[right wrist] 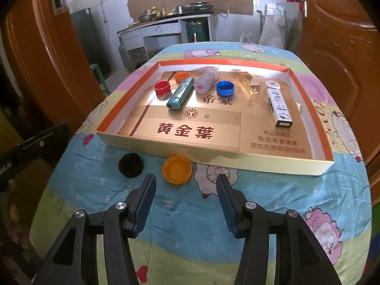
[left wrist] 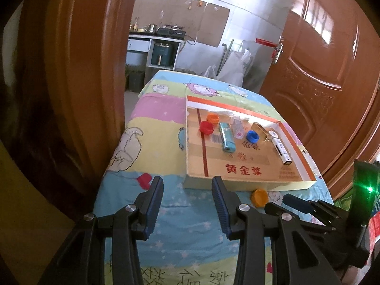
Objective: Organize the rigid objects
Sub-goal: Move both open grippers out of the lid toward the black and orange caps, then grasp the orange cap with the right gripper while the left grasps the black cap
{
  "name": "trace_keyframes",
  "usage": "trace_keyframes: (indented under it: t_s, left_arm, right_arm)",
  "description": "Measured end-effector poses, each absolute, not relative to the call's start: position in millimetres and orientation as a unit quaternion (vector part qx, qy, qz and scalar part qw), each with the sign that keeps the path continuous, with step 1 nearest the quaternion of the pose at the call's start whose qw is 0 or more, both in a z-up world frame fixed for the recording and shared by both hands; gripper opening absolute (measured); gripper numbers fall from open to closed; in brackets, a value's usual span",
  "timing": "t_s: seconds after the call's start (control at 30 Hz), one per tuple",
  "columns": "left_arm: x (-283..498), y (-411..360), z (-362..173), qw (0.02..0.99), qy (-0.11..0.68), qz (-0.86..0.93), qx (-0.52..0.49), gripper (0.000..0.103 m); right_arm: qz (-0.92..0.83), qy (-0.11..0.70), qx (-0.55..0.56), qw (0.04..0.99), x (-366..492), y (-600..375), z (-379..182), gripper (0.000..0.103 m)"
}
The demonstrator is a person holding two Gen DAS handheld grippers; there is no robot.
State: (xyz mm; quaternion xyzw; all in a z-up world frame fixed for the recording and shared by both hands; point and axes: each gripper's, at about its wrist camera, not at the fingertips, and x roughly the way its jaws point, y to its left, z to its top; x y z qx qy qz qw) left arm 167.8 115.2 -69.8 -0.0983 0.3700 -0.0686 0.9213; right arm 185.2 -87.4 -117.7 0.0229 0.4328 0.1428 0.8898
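A shallow gold cardboard tray (right wrist: 258, 160) (left wrist: 296, 184) lies on the quilt-covered table. In it are a red cap (right wrist: 162, 87), an orange cap (right wrist: 182, 76), a teal lighter (right wrist: 180, 95), a clear lighter (right wrist: 206, 82), a blue cap (right wrist: 225, 88), a gold box (right wrist: 249, 84) and a white lighter (right wrist: 279, 105). Outside the tray's near wall lie an orange cap (right wrist: 177, 169) (left wrist: 259, 197) and a black cap (right wrist: 131, 165). My right gripper (right wrist: 186, 191) is open just behind the orange cap. My left gripper (left wrist: 187, 190) is open and empty before the tray's near left corner.
The table has a colourful cartoon quilt (right wrist: 273, 201). Brown doors stand at the left (left wrist: 71, 83) and right (left wrist: 332, 71). Behind is a kitchen counter with a stove (right wrist: 197, 8). The right gripper's body (left wrist: 315, 213) shows low right in the left wrist view.
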Motion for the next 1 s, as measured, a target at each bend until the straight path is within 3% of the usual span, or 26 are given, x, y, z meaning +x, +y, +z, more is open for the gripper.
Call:
trace_keyframes:
  t_s: [0.33,0.4,0.43,0.47,1.0]
  left_arm:
    - [165,115,-86,0.915,0.384,-0.08,-0.093,0.042]
    - [165,114,-87,0.914,0.386,-0.083,-0.09,0.042]
    - [166,112,-88,0.914,0.388,-0.085,-0.088,0.042]
    - [167,111,-89,0.913,0.389,-0.086,-0.086,0.042]
    - [179,44,-104,0.898,0.413,-0.148,-0.021,0.042]
  right_arm:
    - [0.14,0.438,-0.012,0.888,198,-63,-134,0.052]
    - [0.134,0.434,-0.02,0.891,201,-60,-137,0.046]
    - [0.131,0.433,-0.024,0.892,201,-59,-137,0.035]
    - [0.127,0.432,-0.03,0.892,202,-58,-137,0.031]
    - [0.123,0.405,-0.01,0.906,186,-91,-115,0.031]
